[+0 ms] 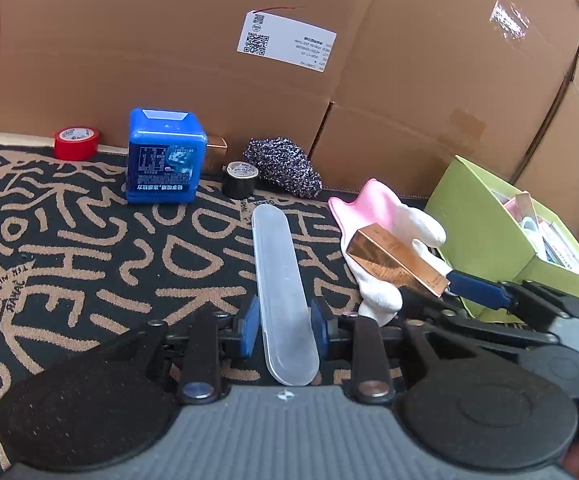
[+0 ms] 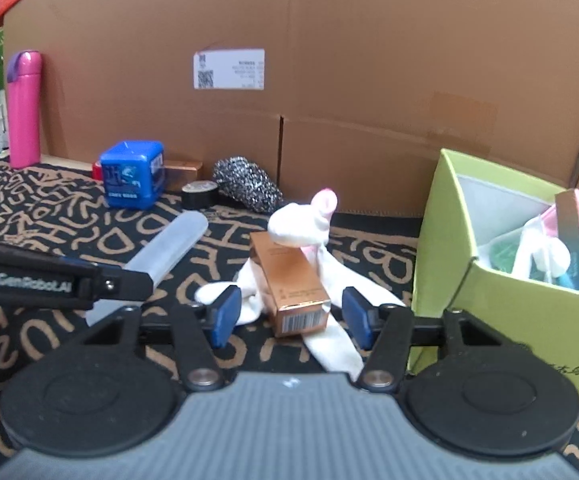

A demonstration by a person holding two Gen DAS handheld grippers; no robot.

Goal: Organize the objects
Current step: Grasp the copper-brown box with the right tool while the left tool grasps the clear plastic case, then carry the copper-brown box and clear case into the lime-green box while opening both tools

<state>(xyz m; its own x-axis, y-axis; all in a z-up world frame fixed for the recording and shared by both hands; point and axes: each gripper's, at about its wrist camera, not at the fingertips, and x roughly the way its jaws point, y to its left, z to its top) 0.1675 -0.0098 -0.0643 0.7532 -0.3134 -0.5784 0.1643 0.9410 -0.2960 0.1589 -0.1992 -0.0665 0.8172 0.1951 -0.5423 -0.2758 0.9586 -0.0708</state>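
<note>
**Two hand-held grippers over a cluttered patterned mat**

A cardboard box wall (image 1: 249,92) fills the twelve o'clock side. The black-and-tan mat (image 1: 69,248) covers the surface. A green box (image 2: 501,280) of odds and ends stands at three o'clock. At ten o'clock sits a blue cube container (image 1: 163,156). The frosted plastic case (image 1: 283,292) lies lengthwise at six o'clock, clamped between the pads of the left hand-held gripper (image 1: 285,330). The copper carton (image 2: 293,284) rests on a white-and-pink plush toy (image 2: 305,220); the right hand-held gripper (image 2: 289,312) straddles it, jaws apart, pads not touching. A black tape roll (image 1: 240,180) sits near twelve o'clock.
</note>
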